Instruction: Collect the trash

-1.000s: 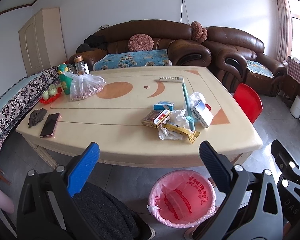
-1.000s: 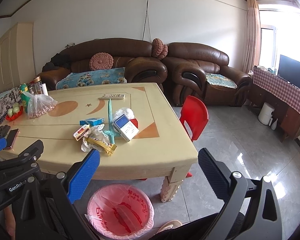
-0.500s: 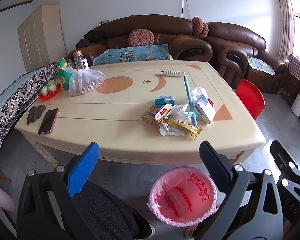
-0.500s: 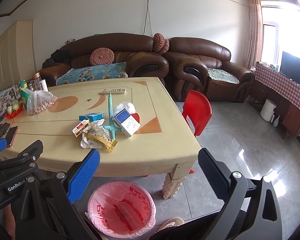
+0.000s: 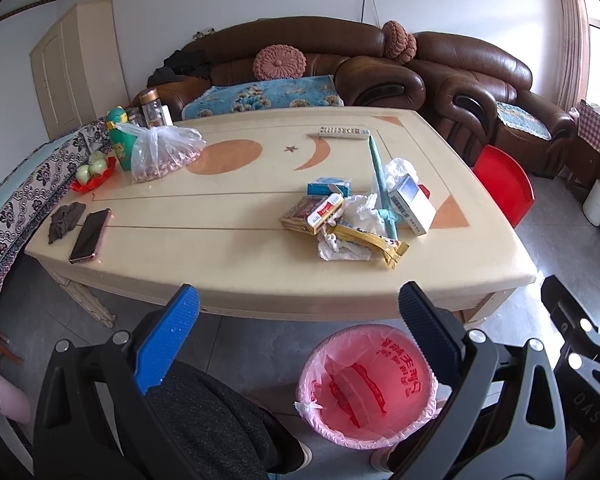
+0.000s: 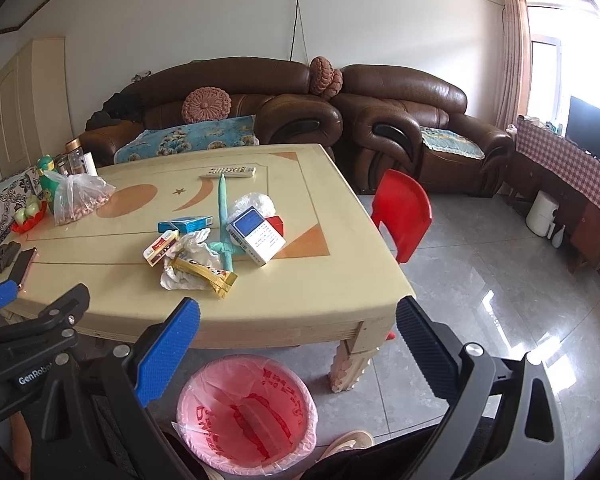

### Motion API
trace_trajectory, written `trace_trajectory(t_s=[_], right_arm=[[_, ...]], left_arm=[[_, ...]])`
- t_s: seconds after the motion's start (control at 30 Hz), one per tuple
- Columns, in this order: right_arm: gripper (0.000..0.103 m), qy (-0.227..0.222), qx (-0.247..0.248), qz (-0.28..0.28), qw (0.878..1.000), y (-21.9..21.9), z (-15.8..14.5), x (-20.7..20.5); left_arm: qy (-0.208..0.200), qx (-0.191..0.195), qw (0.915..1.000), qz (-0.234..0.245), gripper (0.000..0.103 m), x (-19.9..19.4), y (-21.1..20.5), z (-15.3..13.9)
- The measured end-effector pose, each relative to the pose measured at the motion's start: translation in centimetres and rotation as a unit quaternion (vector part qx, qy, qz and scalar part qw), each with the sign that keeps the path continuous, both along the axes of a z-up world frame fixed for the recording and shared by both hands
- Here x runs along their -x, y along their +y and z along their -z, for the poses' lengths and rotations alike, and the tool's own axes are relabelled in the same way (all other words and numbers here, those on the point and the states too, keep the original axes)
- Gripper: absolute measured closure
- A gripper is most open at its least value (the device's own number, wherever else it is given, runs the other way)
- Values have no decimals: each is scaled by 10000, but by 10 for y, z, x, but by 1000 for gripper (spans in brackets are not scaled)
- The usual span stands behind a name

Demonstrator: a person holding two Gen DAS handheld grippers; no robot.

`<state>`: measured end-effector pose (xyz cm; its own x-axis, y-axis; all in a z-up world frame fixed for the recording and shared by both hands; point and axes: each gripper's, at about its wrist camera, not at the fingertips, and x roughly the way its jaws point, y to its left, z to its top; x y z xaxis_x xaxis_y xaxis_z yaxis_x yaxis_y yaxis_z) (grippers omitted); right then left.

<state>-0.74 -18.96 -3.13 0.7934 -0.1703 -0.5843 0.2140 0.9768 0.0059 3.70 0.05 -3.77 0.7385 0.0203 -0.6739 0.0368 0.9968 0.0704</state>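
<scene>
Both the left hand-held gripper [image 5: 298, 306] and the right hand-held gripper [image 6: 298, 320] are being held wide open and empty, short of the cream wooden surface [image 5: 228, 256]. The crumpled white tissue [image 5: 362, 216], yellow foil wrapper [image 5: 370, 240] and small card boxes [image 5: 312, 214] are lying clustered on it, above the pink-lined bin [image 5: 366, 386] on the floor. All are being judged light: the tissue soft, best pinched at a raised fold; the foil slippery; the boxes stiff, best taken across the narrow sides.

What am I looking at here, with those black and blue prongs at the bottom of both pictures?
No robot: a person holds a two-finger gripper in each hand, each with a camera looking along its fingers. One picture is from the left gripper, the other from the right gripper. Both are open and hold nothing. On the table ahead lie small boxes, crumpled tissue and a yellow wrapper, plus a phone, a remote and a bag. On the floor stands a pink-lined bin for the trash.
</scene>
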Motion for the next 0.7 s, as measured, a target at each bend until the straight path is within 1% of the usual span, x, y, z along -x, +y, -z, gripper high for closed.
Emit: trace_trajectory(t_s=[0.17,0.23,0.3,0.33,0.43,0.5,0.57,0.7], right_arm=[[7,-3,-96,-181,9998,-7,7,-12],[7,2,-161,-268,9995,-11,11,-18],[7,0,-310,-522,9982,-15,16,-27],[7,17,-335,-558,9979,-17,18,-31],[7,-15,-387,-830,9958,-23,26,-46],[7,-92,-551,-1140,9919,-30,32,-57],[7,13,-623,-1250,9902,-36,37,-72],[7,302,-717,-1581,9844,-45,42,-102]], left_arm=[[171,78,9996,220,5,-12,7,7],[232,46,9993,284,5,-20,11,10],[306,-20,9989,358,5,-28,13,12],[359,-25,9985,419,5,-33,15,13],[340,-150,9978,553,5,-44,18,15],[402,-178,9961,765,5,-54,19,17],[453,-158,9944,937,5,-64,20,18],[424,-202,9927,1107,5,-83,23,20]])
